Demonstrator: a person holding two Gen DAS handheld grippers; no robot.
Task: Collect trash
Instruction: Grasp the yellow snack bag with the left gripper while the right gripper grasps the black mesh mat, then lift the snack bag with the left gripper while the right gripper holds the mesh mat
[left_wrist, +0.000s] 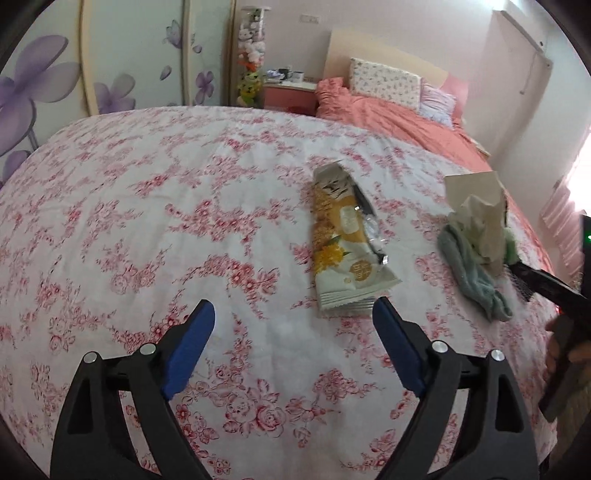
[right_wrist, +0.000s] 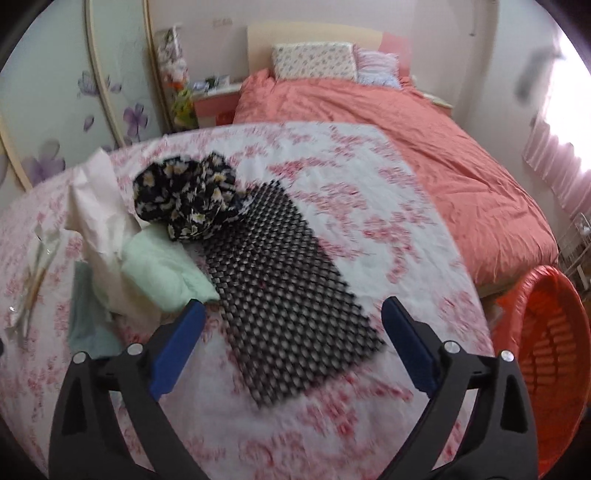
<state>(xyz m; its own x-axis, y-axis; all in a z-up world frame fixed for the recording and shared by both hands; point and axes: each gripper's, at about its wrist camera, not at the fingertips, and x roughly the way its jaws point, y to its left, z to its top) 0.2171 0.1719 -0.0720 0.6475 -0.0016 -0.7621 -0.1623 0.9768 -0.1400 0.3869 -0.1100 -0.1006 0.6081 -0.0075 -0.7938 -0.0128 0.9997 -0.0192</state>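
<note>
- Two open grippers over the floral sheet (left_wrist: 147, 206), neither grasping anything.
- Left gripper (left_wrist: 293, 345): jaws spread wide, empty; snack wrapper (left_wrist: 343, 243) just ahead at about 1 o'clock, near end almost touching the right-hand pad.
- Wrapper's long axis running roughly 12 to 6, nearly in line with the pointing direction, so likely needing a small shift toward 1 o'clock before pinching across its width.
- Right gripper (right_wrist: 293, 345): jaws likewise wide, nothing pressed; black mesh mat (right_wrist: 291, 295) lying between the pads and beyond, long axis from 11 to 5.
- Crumpled paper (right_wrist: 96, 206) at 10 o'clock of the right gripper, beside a pale green cloth (right_wrist: 162, 269) and a daisy-print fabric (right_wrist: 184, 192).
- Orange basket (right_wrist: 546, 354) at 3 o'clock, off the bed edge.
- Judged nearer to the wrapper: left gripper.
</note>
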